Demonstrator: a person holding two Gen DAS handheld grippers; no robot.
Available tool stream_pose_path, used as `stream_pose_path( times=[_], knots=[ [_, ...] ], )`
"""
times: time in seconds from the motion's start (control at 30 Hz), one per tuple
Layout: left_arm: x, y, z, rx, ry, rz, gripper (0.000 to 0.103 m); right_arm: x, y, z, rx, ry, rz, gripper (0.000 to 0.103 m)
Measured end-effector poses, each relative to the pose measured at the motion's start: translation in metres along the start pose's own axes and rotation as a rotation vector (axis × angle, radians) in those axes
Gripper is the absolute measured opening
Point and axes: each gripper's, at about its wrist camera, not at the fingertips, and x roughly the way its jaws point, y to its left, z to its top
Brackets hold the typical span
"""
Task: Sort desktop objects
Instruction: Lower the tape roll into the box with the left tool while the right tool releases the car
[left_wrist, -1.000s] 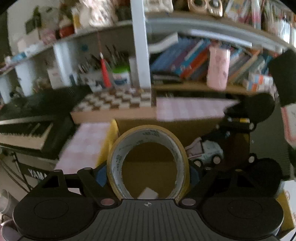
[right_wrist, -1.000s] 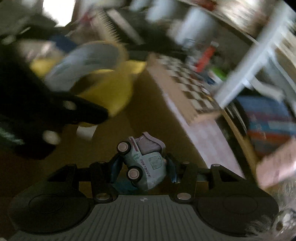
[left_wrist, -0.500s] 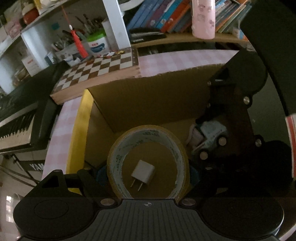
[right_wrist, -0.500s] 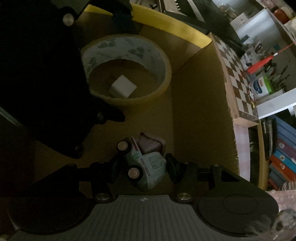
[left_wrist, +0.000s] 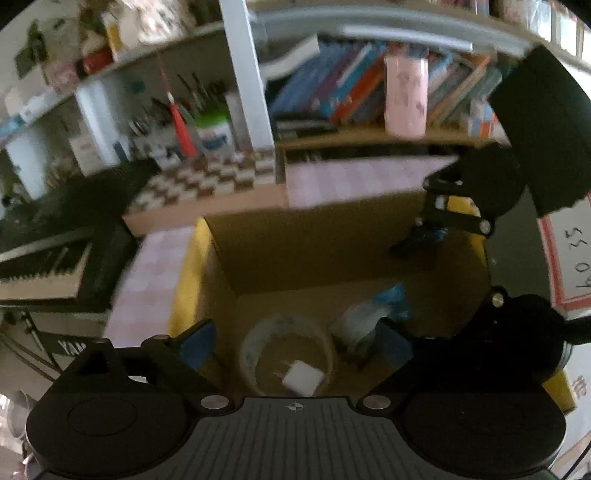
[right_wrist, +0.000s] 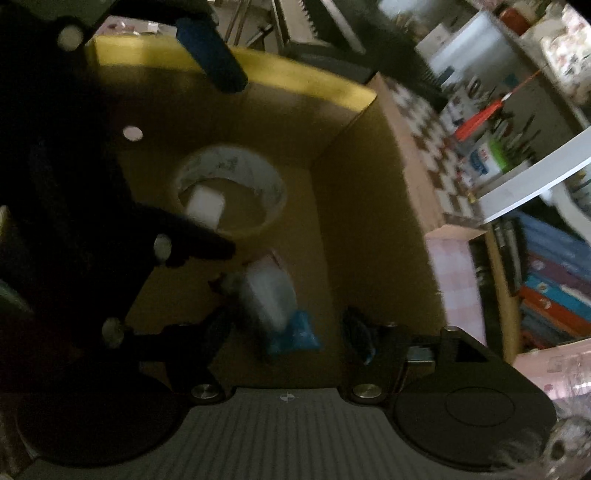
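Both fingers of the left gripper (left_wrist: 291, 343) stand wide apart, their jaws having just been opening, and the roll of packing tape (left_wrist: 287, 356) lies loose between them on the floor of the cardboard box (left_wrist: 295, 251), touched by neither blue pad. Inside the ring of tape sits a white plug adapter (left_wrist: 302, 377). The right gripper (right_wrist: 291, 332) has also just been opening its jaws; its 2 fingers are parted with the toy truck (right_wrist: 271, 299) lying blurred between them on the box floor, tipped, and free of both pads. Seen from the right wrist, the tape roll (right_wrist: 231, 192) rests flat near the box's far corner, with the truck just beside it and nearer the camera. Behind the box stand a chessboard (left_wrist: 207, 181), a keyboard (left_wrist: 44, 258) and a shelf of books (left_wrist: 332, 92).
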Motion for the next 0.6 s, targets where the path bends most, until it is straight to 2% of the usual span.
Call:
stream_pose_path(
  times=[0.3, 0.6],
  knots=[
    [-0.063, 0.006, -0.009, -0.059, -0.182, 0.003, 0.096, -0.053, 0.005, -0.007, 0.138, -0.130, -0.118, 0.070],
    [-0.111, 0.017, -0.037, -0.154, -0.259, -0.007, 0.097, -0.101, 0.030, -0.017, 0.340, -0.238, -0.194, 0.070]
  ],
)
